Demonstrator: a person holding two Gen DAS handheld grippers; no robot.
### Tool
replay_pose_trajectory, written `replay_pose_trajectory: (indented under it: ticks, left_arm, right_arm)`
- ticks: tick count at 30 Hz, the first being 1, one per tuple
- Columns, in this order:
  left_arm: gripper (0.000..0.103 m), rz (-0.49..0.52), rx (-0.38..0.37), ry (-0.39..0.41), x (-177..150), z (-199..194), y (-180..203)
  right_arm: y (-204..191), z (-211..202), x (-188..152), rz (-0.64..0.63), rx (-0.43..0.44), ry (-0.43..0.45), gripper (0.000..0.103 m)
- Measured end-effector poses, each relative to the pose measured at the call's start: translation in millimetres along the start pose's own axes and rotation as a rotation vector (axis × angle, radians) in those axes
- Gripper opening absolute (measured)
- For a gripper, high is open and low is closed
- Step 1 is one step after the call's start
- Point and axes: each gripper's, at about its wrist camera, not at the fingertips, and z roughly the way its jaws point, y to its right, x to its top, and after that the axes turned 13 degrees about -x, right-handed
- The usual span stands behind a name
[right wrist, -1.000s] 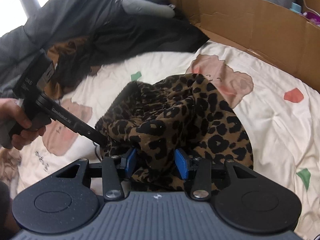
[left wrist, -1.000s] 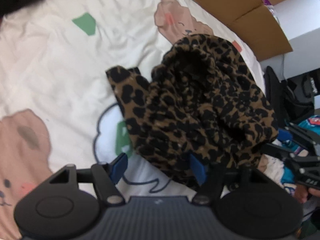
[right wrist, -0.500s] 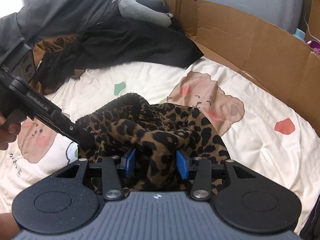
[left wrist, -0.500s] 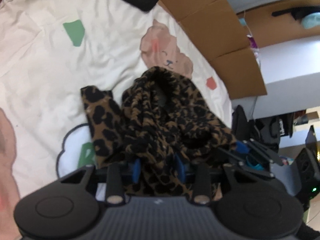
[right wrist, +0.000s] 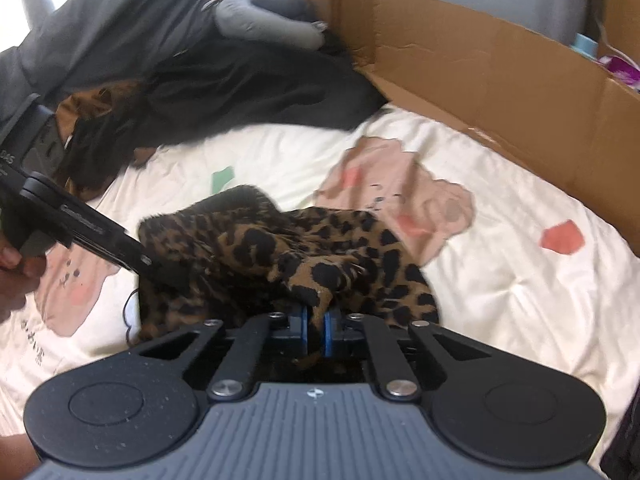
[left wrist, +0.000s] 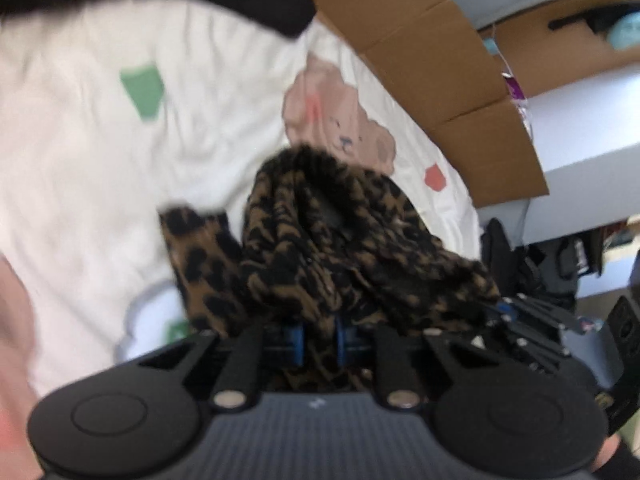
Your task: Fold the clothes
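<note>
Two hand-held grippers take hold of a crumpled leopard-print garment point(right wrist: 288, 256) on a cream bedsheet point(right wrist: 520, 280) printed with bears. At far left of the right wrist view, a hand point(right wrist: 14, 276) steers the left gripper point(left wrist: 319, 338), whose tip is buried in the garment's near-left edge. Its blue pads point(left wrist: 296, 340) are closing on a fold of the cloth, which bunches up just ahead of them. To the right, the right gripper point(right wrist: 315, 334) is clamped tight on a pinch of the nearer hem, with the rest of the garment heaped beyond its fingers. A cardboard wall point(right wrist: 500, 92) stands further back. The step in hand appears to be securing two edges before spreading the piece flat. It would go best if each bite takes one layer only, and if the left grip is firm before either hand lifts, so the fabric does not slip or twist.
</note>
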Motion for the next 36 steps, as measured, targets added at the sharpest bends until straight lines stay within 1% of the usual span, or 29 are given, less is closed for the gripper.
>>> replay_pose_trajectory:
  ticks: [3,7,11,16,20,23,26,30,33,36]
  left_arm:
    - [0.013,0.101,0.049,-0.009,17.8,-12.2,11.7]
    - [0.012,0.247,0.102,-0.053,39.4,-23.4,33.7]
    - [0.011,0.367,0.145,-0.087,65.1,-29.1,50.9]
    - [0.010,0.494,0.200,-0.140,98.9,-21.3,69.1]
    - [0.009,0.590,0.247,-0.190,122.9,-4.8,77.7]
    - [0.009,0.627,0.270,-0.219,139.2,8.8,77.5]
    - [0.008,0.645,0.284,-0.221,154.3,23.5,76.5]
    - [0.007,0.644,0.301,-0.225,173.0,45.5,69.7]
    - [0.007,0.650,0.323,-0.253,184.5,64.9,61.5]
    - [0.007,0.654,0.339,-0.275,197.7,79.9,53.3]
  right_arm:
    - [17.8,-6.1,-0.8,0.056,-0.018,0.009,0.005]
    - [35.3,-12.0,2.0,0.109,-0.037,0.026,0.005]
    - [52.0,-13.5,6.9,0.148,-0.055,0.033,0.005]
    - [80.9,-10.4,15.9,0.205,-0.079,0.030,0.005]
    - [106.3,-1.1,24.3,0.231,-0.110,0.012,0.005]
    - [126.0,11.8,29.3,0.247,-0.124,-0.012,0.005]
    - [141.5,26.3,33.3,0.240,-0.136,-0.037,0.005]
    - [158.5,47.5,39.0,0.235,-0.144,-0.069,0.005]
    - [171.3,66.8,44.3,0.239,-0.149,-0.092,0.005]
    - [180.2,88.4,51.1,0.206,-0.155,-0.112,0.005]
